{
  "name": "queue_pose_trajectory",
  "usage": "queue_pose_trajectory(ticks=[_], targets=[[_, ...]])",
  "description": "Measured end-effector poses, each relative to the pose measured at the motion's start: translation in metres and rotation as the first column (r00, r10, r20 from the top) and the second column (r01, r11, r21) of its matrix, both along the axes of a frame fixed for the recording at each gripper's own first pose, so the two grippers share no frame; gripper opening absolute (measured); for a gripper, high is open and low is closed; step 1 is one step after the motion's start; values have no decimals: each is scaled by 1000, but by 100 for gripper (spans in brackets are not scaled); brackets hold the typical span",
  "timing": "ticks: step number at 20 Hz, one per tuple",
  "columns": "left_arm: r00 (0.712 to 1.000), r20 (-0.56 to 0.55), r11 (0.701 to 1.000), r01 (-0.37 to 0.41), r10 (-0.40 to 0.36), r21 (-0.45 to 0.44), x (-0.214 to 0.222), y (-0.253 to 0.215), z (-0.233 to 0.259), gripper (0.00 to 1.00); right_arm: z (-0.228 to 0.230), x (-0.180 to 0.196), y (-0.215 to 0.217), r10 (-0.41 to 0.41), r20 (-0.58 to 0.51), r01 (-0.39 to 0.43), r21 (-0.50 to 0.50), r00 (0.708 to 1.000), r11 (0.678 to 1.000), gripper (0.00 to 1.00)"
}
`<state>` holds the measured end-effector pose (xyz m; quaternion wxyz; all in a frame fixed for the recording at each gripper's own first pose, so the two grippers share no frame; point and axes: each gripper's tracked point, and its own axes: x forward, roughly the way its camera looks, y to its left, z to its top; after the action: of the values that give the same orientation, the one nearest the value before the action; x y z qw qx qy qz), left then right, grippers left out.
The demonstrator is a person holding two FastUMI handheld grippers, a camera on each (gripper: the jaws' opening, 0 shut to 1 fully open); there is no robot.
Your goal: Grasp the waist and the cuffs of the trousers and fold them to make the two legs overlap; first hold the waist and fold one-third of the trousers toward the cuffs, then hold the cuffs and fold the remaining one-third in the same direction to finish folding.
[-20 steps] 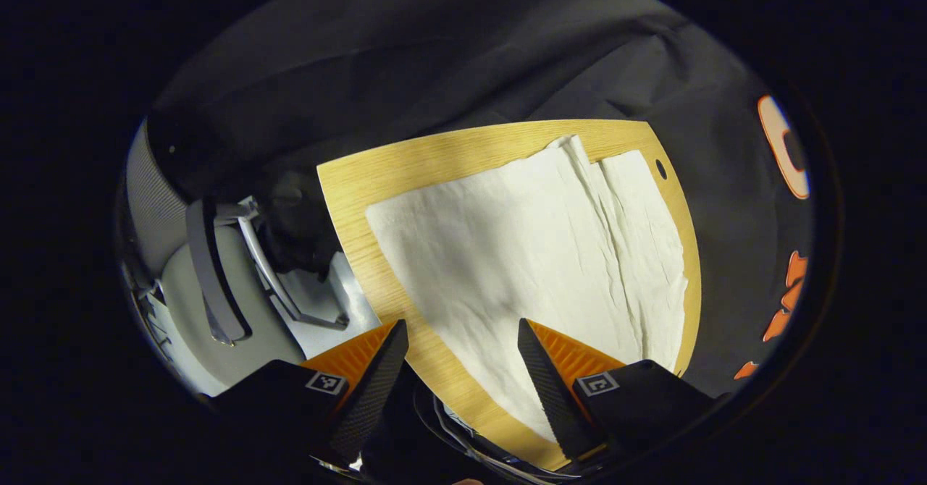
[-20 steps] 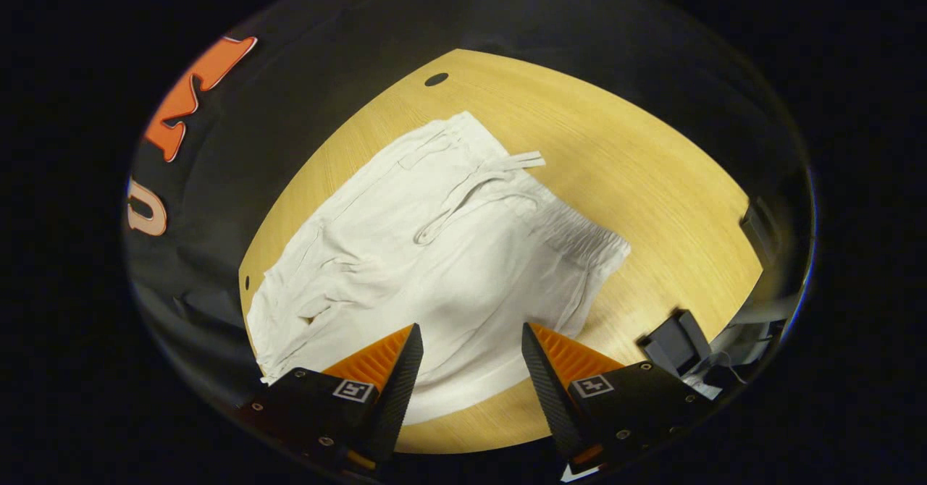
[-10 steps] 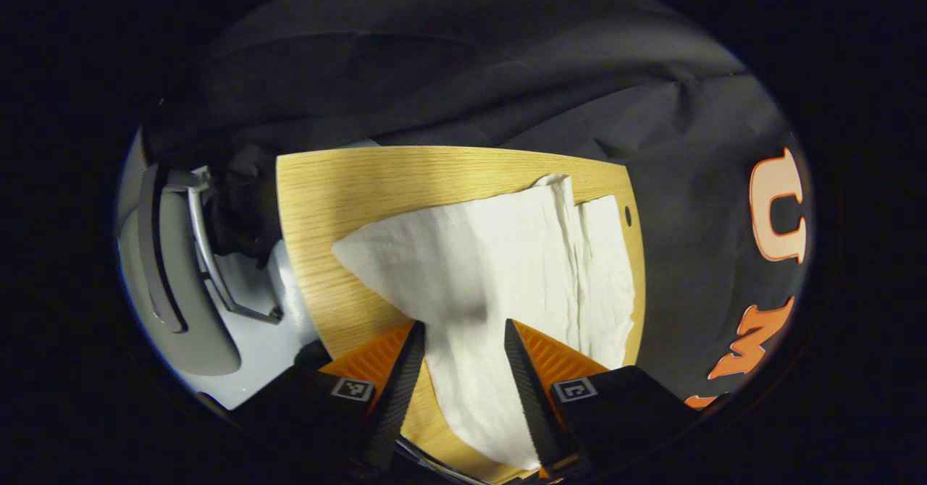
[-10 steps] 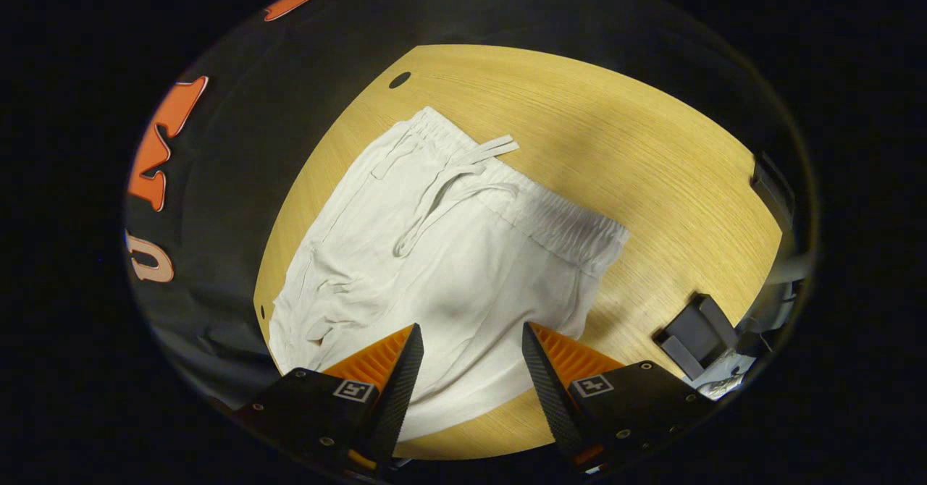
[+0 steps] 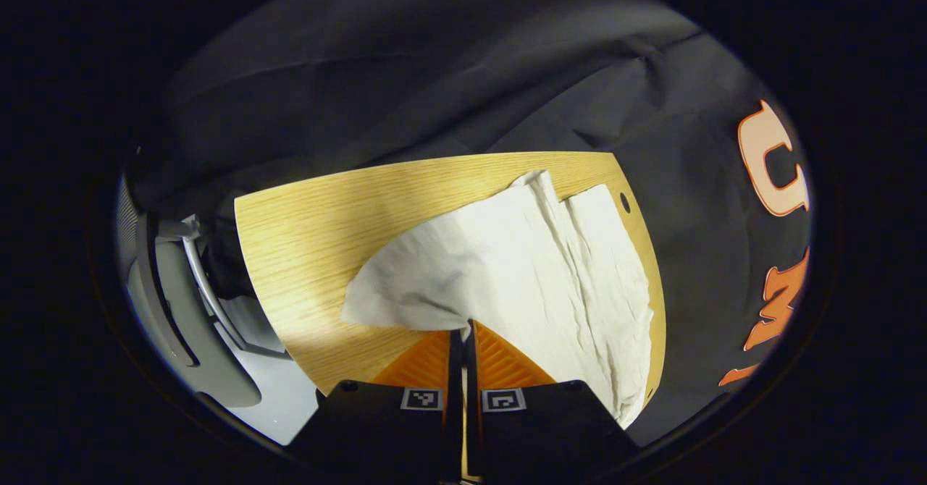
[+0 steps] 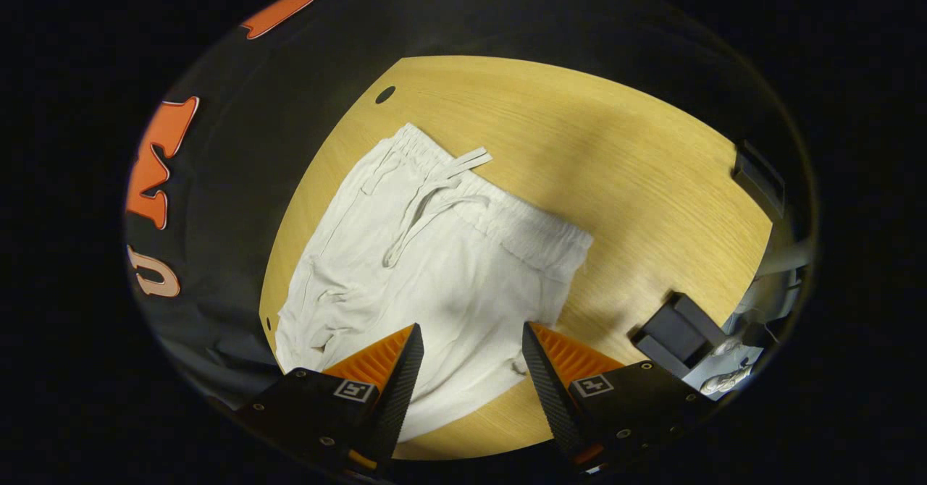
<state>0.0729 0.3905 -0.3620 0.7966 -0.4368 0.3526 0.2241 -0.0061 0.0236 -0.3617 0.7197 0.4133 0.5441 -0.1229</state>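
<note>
Early stage, by my reading. The trousers (image 6: 434,253) lie spread flat on the worktop (image 6: 623,181), waist end toward the far side in the right gripper view, drawstring loose across the front. No third-fold made yet; legs not yet laid one over the other.

Left gripper (image 5: 463,336): fingers clenched on a pinch of cloth at the cuff end (image 5: 405,304), which rises off the wood in a soft peak. Looks like the start of the leg-over-leg fold.

Right gripper (image 6: 469,344): fingers spread apart, hanging above the trousers near the hip, grasping nothing.

Left to do: overlap the legs, fold waist toward cuffs, fold cuffs over.

Cloth is off-white, thin, creased, limp; gathered elastic waistband, flat tape drawstring. Worktop is pale grained wood, rounded corners, small dark hole near the edge.
</note>
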Motion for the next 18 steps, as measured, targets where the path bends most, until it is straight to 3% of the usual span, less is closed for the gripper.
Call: queue_pose_trajectory(ticks=[7,8,9,10,12,14,15,16,18], targets=[[995,103,1000,-8,8,2,5,10,57,6,-30,-3,-24,-44,-68,41,-51,997,998,82],[993,119,1000,1,-3,15,7,8,69,6,-32,0,-21,-52,-65,49,-45,997,998,80],[991,130,1000,14,-17,27,10,7,79,6,-35,1,-19,-53,-72,50,-40,996,998,69],[990,136,999,21,-27,43,13,5,87,6,-38,1,-17,-53,-79,50,-40,995,998,76],[989,140,998,36,-44,59,15,3,95,6,-41,5,-21,-83,-77,78,-59,994,995,76],[989,139,997,44,-52,64,16,4,98,6,-41,10,-25,-116,-54,113,-52,992,992,43],[988,140,997,49,-58,64,18,4,100,6,-39,12,-30,-146,-43,144,-52,988,988,32],[988,140,996,57,-66,67,21,2,103,7,-34,14,-32,-178,-29,177,-35,984,984,13],[986,143,994,77,-87,73,29,1,108,6,-19,25,-36,-240,15,240,9,971,971,6]])
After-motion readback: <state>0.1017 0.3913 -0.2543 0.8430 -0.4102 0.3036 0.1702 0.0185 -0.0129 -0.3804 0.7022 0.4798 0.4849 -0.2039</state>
